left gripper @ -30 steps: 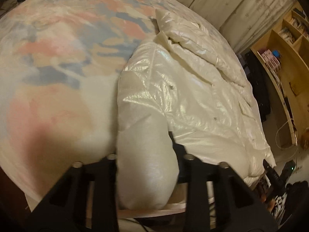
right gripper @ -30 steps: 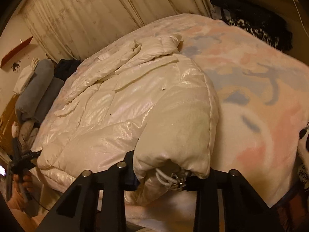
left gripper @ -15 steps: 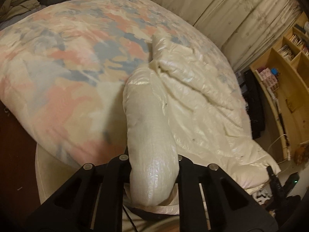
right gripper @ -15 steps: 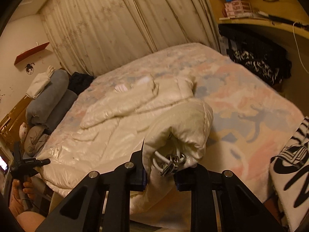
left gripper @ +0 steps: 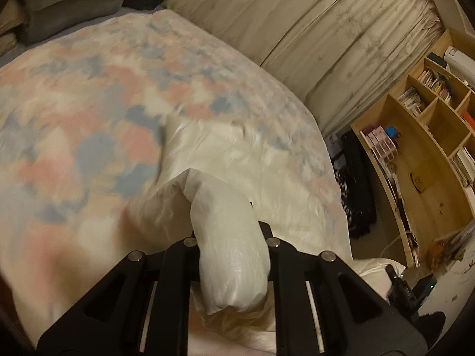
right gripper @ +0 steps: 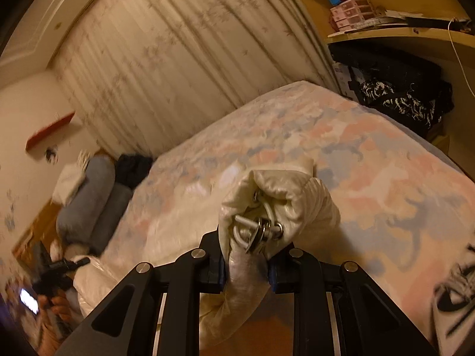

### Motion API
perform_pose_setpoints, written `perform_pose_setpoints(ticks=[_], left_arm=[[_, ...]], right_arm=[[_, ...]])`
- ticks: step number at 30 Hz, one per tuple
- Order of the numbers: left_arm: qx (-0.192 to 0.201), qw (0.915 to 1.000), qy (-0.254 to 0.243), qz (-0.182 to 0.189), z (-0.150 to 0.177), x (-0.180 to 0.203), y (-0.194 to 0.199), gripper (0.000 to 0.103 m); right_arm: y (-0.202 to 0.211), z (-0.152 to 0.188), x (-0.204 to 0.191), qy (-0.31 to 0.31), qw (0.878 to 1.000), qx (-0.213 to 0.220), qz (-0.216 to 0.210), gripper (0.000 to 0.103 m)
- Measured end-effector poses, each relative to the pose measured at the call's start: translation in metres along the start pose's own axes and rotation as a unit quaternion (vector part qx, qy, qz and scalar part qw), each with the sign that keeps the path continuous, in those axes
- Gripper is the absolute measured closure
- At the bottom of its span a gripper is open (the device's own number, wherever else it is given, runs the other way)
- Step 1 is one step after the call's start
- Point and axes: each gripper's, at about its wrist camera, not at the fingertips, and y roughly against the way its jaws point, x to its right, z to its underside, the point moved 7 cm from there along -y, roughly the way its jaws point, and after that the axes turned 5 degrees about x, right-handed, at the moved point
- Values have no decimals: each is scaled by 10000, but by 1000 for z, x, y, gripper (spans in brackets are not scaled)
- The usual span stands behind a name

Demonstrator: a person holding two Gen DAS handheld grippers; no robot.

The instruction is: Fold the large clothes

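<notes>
**Both tongs clamped on the puffer jacket**

Your left gripper (left gripper: 231, 246) is pinching a thick fold of the cream puffer jacket (left gripper: 231, 255). Your right gripper (right gripper: 246, 267) is squeezing its drawstring hem (right gripper: 261, 228). The jacket is hanging up off the patterned bedspread (left gripper: 89, 118), its far part resting there.

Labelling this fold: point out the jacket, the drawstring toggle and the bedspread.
jacket (left gripper: 231, 255): left wrist view, bunched corner between fingers.
drawstring toggle (right gripper: 261, 234): right wrist view, metal stopper.
bedspread (right gripper: 386, 178): right wrist view, bare patterned top.
</notes>
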Motion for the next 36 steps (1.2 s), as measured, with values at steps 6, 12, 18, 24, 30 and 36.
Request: perform_pose_setpoints(ticks=[6,12,18,24,30,36], left_arm=[[113,9995,184,-219,-74,7,-100,91],[-173,9970,473,-582,-120,-11,-203,64],[-239,9954,680,-632,-132,-47,-259,37],[-649,9920,-87,-1081,-123,-74,-303,37],[-799,9877,-591,-1211,-120,-88,-326,37],[-774,9828,-893,-1421,-115,-86,-342,71]], right_arm=[[-111,-83,8,-243,9995,2,189,81],[-257,-136,12,-75,9974,-276,656,44],[-345,-148,29,-140,9968,-447,647,20],[-399,-116,84,101,9897,-1016,1006,20],[-448,-90,146,-180,9791,-1542,1312,20],[-482,-72,160,-414,9807,-1742,790,69]])
